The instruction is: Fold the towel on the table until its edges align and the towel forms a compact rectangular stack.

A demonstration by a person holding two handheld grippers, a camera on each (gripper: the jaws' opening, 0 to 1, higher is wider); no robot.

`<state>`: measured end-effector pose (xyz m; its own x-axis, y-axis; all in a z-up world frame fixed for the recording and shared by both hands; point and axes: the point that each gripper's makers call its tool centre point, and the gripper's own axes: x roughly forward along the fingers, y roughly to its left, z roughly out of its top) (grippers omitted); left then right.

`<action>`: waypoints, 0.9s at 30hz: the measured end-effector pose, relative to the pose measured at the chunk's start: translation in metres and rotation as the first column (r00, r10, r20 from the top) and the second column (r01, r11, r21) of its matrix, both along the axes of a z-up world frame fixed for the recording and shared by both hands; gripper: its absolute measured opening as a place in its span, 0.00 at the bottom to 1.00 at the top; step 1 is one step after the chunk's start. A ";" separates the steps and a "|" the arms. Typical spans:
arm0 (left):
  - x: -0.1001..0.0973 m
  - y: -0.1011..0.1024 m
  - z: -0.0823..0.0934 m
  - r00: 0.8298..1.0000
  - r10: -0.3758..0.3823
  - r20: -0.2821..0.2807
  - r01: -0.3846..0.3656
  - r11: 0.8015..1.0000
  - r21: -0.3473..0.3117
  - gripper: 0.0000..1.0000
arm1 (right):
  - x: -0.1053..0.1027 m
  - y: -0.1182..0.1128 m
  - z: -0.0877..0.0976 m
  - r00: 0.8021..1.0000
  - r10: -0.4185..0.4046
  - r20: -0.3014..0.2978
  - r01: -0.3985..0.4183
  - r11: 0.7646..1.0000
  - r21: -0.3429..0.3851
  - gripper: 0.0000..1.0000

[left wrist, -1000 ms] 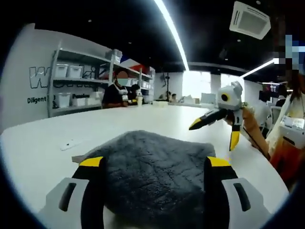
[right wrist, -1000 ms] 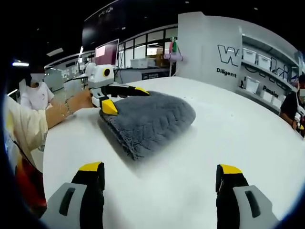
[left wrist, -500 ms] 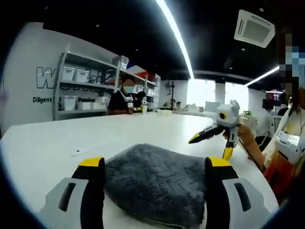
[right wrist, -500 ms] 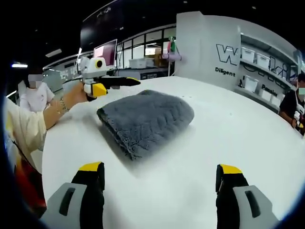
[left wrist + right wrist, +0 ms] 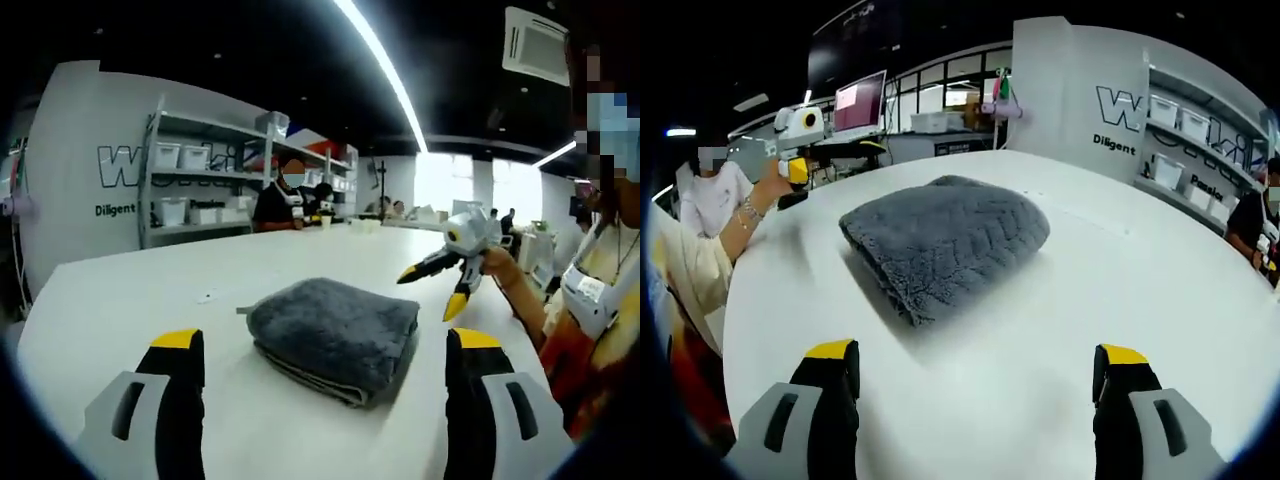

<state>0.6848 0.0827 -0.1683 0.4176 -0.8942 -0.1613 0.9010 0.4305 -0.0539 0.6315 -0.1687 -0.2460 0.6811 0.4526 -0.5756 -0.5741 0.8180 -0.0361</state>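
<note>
Towel (image 5: 335, 335), grey, lies folded in a compact stack on the white worktop (image 5: 1120, 270); both grippers hover wide open, empty, suggesting folding is finished.

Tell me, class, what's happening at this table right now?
A person holds a gripper in each hand over a white table. A grey towel lies folded into a compact stack on it. The left gripper and right gripper are both open, clear of the towel, holding nothing.
</note>
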 end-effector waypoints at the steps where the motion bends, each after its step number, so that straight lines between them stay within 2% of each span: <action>1: -0.005 0.005 -0.003 1.000 0.005 -0.001 -0.005 1.000 0.001 0.99 | 0.000 0.000 -0.001 1.000 -0.002 -0.002 0.002 1.000 -0.002 0.99; 2: -0.008 0.006 -0.005 1.000 0.007 -0.002 -0.007 1.000 0.002 0.99 | 0.000 0.000 -0.001 1.000 -0.003 -0.003 0.003 1.000 -0.003 0.99; 5: -0.017 0.012 -0.022 1.000 0.013 -0.008 -0.013 0.998 0.062 0.99 | 0.000 -0.002 -0.003 1.000 -0.008 -0.009 0.008 1.000 -0.009 0.99; 6: -0.017 0.014 -0.030 1.000 0.023 0.009 -0.024 0.995 0.095 0.99 | 0.000 -0.002 -0.004 1.000 -0.011 -0.009 0.010 1.000 -0.012 0.99; 8: -0.016 0.017 -0.036 0.999 0.040 0.021 -0.042 0.995 0.087 0.99 | 0.000 -0.004 -0.005 1.000 -0.015 -0.010 0.015 1.000 -0.015 0.99; 10: -0.014 0.019 -0.038 0.999 0.040 -0.033 -0.040 0.999 0.018 0.99 | 0.000 -0.005 -0.006 1.000 -0.023 -0.013 0.023 1.000 -0.017 0.99; 11: -0.015 0.023 -0.045 0.995 0.054 -0.079 -0.051 0.998 0.044 0.99 | 0.000 -0.006 -0.007 1.000 -0.027 -0.015 0.027 0.999 -0.020 0.99; 12: -0.013 0.025 -0.047 0.997 0.059 -0.058 -0.055 0.996 0.067 0.99 | -0.001 -0.007 -0.007 0.999 -0.031 -0.017 0.031 0.999 -0.024 0.99; 13: -0.010 0.029 -0.050 0.997 0.073 -0.007 -0.072 0.992 0.104 0.99 | -0.001 -0.008 -0.008 0.999 -0.033 -0.018 0.033 0.999 -0.028 0.99; 14: -0.006 0.035 -0.058 0.993 0.121 0.014 -0.121 0.979 0.165 0.99 | -0.001 -0.009 -0.008 0.999 -0.035 -0.018 0.035 0.999 -0.033 0.99; 16: -0.011 0.031 -0.062 0.994 0.110 0.004 -0.109 0.981 0.160 0.99 | -0.001 -0.009 -0.008 0.999 -0.037 -0.016 0.037 0.999 -0.038 0.99; 18: -0.018 0.025 -0.065 0.998 0.062 -0.027 -0.057 0.986 0.154 0.99 | -0.002 -0.009 -0.007 0.999 -0.037 -0.011 0.037 0.998 -0.045 0.99; 23: -0.008 0.035 -0.073 0.994 0.107 -0.023 -0.100 0.974 0.202 0.98 | -0.002 -0.009 -0.009 0.999 -0.037 -0.014 0.037 0.998 -0.056 0.99; 27: -0.006 0.045 -0.062 0.991 0.135 0.006 -0.134 0.973 0.187 0.97 | -0.002 -0.009 -0.010 0.999 -0.036 -0.018 0.035 0.998 -0.061 0.99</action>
<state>0.6784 0.1278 -0.2305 0.5306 -0.7835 -0.3233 0.8338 0.5510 0.0331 0.6291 -0.1780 -0.2562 0.6845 0.3927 -0.6142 -0.5461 0.8343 -0.0752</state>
